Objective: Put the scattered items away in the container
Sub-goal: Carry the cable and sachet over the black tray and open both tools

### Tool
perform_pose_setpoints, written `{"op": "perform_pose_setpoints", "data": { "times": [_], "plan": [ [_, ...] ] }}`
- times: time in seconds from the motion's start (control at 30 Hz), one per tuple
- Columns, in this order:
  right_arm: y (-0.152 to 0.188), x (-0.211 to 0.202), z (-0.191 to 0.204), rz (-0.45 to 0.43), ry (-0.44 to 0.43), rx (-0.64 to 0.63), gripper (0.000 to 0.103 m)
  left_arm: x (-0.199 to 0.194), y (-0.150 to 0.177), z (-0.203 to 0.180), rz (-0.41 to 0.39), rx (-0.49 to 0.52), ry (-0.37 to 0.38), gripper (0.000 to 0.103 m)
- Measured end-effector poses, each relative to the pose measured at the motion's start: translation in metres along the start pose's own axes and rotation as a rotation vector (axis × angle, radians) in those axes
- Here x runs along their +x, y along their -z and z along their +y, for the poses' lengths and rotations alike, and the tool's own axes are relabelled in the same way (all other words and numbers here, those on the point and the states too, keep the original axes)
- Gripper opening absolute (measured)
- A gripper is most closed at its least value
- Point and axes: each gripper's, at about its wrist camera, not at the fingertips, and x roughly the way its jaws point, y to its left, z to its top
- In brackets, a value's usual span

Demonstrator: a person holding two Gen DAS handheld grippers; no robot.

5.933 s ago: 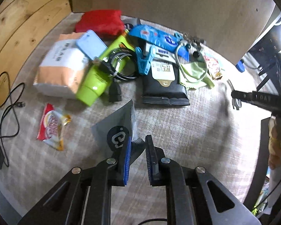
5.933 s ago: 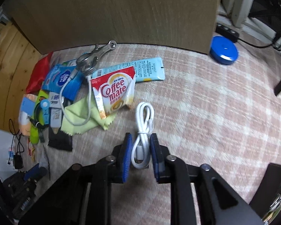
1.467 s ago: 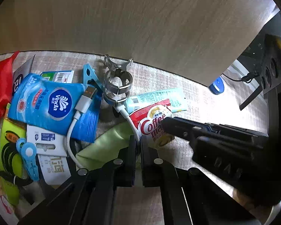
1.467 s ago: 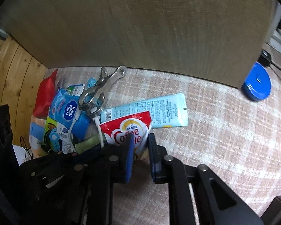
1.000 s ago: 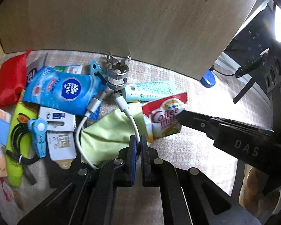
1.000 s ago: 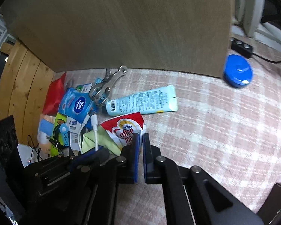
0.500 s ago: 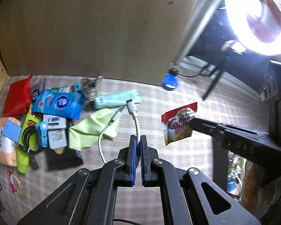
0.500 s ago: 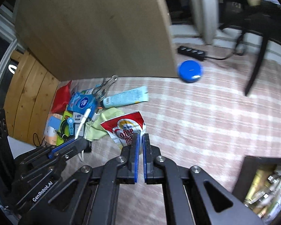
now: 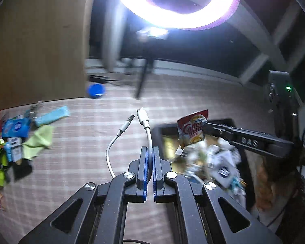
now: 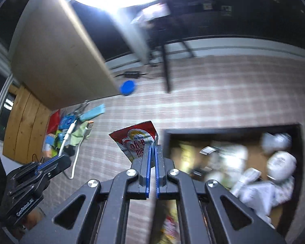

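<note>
Container (image 10: 229,130) contents are motion-blurred in both views: pale wrappers, perhaps a white bag, nothing readable. Its near edge is cut off behind the gripper bodies. Ring light (image 9: 177,6) glare washes out the top of each frame.

Leftover pile (image 9: 16,134) sits far left on the checked rug (image 9: 87,183): blue tissue pack, light blue tube (image 9: 51,116), green cloth (image 9: 40,139), mostly too small to sort. Blue round lid (image 9: 96,90) lies by the edge of the brown board (image 9: 36,46). A thin dark stand leg (image 10: 166,75) crosses the rug beyond.

Left gripper (image 9: 149,158) is clamped tight on the white cable (image 9: 148,134), which is off the floor; both plug ends stick up and away from the pads, the free end looping down to the left. It hangs just left of the container's edge.

Right gripper (image 10: 151,154) is pinched closed on the Coffee mate sachet (image 10: 135,140), held upright, long axis near vertical, red top edge uppermost, beside the container's left rim
</note>
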Motion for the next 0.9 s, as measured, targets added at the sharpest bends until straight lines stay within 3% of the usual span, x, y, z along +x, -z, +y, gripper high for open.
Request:
{"op": "perform_pose_setpoints", "data": {
  "times": [0.2, 0.4, 0.43, 0.47, 0.5, 0.63, 0.9],
  "plan": [
    [0.025, -0.039, -0.073, -0.027, 0.077, 0.108, 0.004, 0.014, 0.005, -0.071, 0.050, 0.099, 0.075, 0.003],
    [0.044, -0.067, -0.120, -0.047, 0.148, 0.175, 0.004, 0.027, 0.008, -0.125, 0.081, 0.181, 0.119, 0.004],
    [0.046, -0.070, -0.124, -0.048, 0.153, 0.181, 0.004, 0.030, 0.008, -0.130, 0.089, 0.192, 0.126, 0.009],
    [0.047, -0.072, -0.127, -0.047, 0.150, 0.184, 0.006, 0.032, 0.009, -0.134, 0.099, 0.202, 0.133, 0.031],
    [0.048, -0.074, -0.130, -0.048, 0.147, 0.189, 0.006, 0.033, 0.010, -0.136, 0.100, 0.211, 0.136, 0.048],
    [0.048, -0.080, -0.129, -0.069, 0.153, 0.187, 0.019, 0.031, 0.014, -0.136, 0.083, 0.227, 0.096, 0.045],
    [0.037, -0.057, -0.099, -0.056, 0.127, 0.124, 0.019, 0.034, 0.010, -0.082, 0.086, 0.126, 0.020, 0.044]
  ]
}}
